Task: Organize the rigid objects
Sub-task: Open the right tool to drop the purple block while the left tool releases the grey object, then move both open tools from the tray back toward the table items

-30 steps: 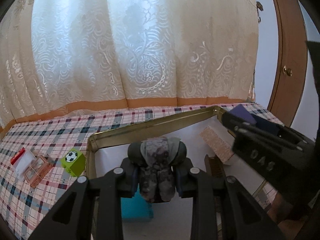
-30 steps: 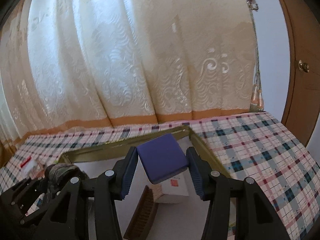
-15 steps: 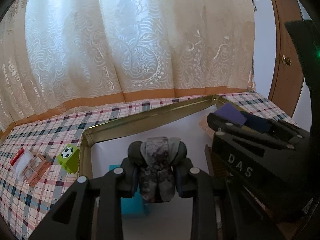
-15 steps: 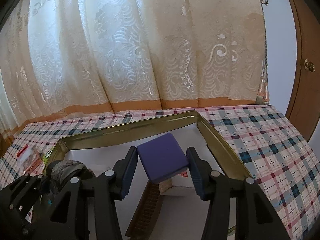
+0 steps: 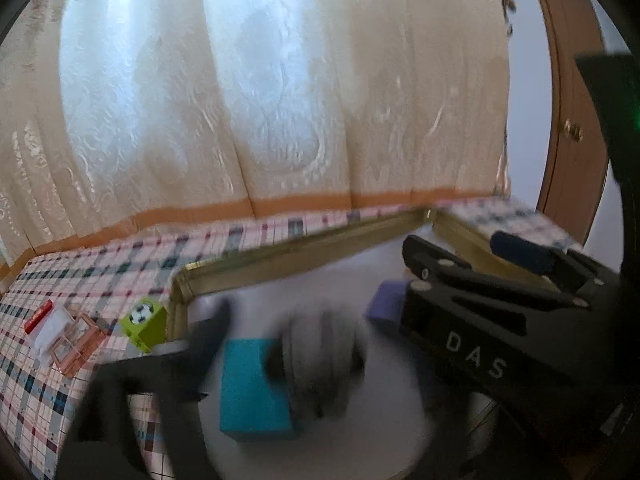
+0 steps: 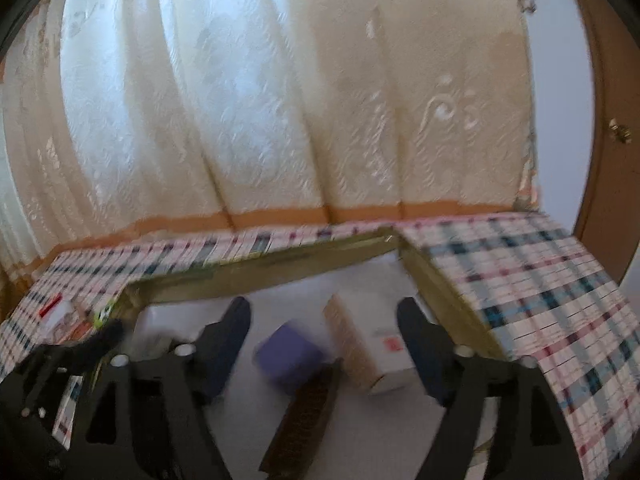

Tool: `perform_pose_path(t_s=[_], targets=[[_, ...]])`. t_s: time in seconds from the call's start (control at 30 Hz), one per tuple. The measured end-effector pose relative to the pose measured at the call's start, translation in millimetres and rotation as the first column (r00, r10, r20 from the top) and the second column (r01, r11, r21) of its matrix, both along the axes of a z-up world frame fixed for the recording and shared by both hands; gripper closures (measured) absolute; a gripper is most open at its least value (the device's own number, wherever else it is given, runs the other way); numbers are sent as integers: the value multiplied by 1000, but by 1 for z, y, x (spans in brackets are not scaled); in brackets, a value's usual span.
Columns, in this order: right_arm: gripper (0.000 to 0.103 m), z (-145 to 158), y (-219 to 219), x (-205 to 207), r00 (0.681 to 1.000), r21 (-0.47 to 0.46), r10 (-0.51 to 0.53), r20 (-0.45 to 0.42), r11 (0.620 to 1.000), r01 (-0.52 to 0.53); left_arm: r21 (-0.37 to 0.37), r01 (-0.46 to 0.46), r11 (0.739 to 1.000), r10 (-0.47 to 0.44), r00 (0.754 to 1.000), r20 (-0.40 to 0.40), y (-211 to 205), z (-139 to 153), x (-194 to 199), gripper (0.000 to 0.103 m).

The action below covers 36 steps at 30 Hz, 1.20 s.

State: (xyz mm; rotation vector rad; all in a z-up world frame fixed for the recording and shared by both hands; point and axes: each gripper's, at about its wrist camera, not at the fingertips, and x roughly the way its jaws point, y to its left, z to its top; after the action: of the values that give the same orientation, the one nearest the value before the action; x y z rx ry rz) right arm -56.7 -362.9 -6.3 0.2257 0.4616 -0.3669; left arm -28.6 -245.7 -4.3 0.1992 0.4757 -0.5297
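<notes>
Rigid objects are gathering inside a gold-rimmed tray [image 6: 304, 258] on the plaid tablecloth [image 6: 520, 276]; both tools are letting go over it at once. Jaws of the left gripper [image 5: 320, 360] are opening, and the grey camouflage roll [image 5: 320, 356], badly blurred, sits loose between them, above a teal box [image 5: 248, 392] near the tray's left wall. Jaws of the right gripper [image 6: 324, 344] are opening too; the purple block [image 6: 290, 352] lies free between them on the white tray floor, just left of a white carton [image 6: 372, 344] and touching or nearly touching a brown brush [image 6: 304, 416]. A green soccer cube [image 5: 146, 322] and a small clear-and-pink case [image 5: 68, 340] remain outside, just beyond the tray's left edge; they lie to the left gripper's side, so that hand looks the nearer for fetching them.
</notes>
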Motion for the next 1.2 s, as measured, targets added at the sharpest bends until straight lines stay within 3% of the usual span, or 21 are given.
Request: perform_pose_path(t_s=[0.1, 0.17, 0.33, 0.53, 0.73, 1.03, 1.2], targets=[[12, 9, -4, -13, 997, 9, -40, 72, 999, 40, 9, -1, 1000, 0, 994, 109, 0, 9, -14, 0], [11, 11, -8, -18, 993, 20, -62, 101, 998, 60, 31, -16, 999, 11, 989, 150, -2, 10, -18, 0], [11, 10, -11, -20, 991, 59, -89, 102, 995, 83, 14, -12, 1000, 10, 993, 118, 1, 12, -14, 0], [11, 9, -6, -21, 989, 43, -103, 105, 994, 99, -9, -55, 998, 55, 995, 80, 8, 13, -5, 0], [11, 13, -3, -32, 974, 38, -108, 201, 994, 103, -48, -81, 996, 85, 994, 67, 27, 22, -3, 0], [11, 21, 8, -44, 951, -27, -120, 286, 991, 133, -74, -145, 987, 151, 984, 89, 69, 29, 8, 0], [11, 23, 15, -51, 939, -67, -128, 318, 985, 157, -24, -177, 984, 178, 974, 139, 92, 29, 18, 0]])
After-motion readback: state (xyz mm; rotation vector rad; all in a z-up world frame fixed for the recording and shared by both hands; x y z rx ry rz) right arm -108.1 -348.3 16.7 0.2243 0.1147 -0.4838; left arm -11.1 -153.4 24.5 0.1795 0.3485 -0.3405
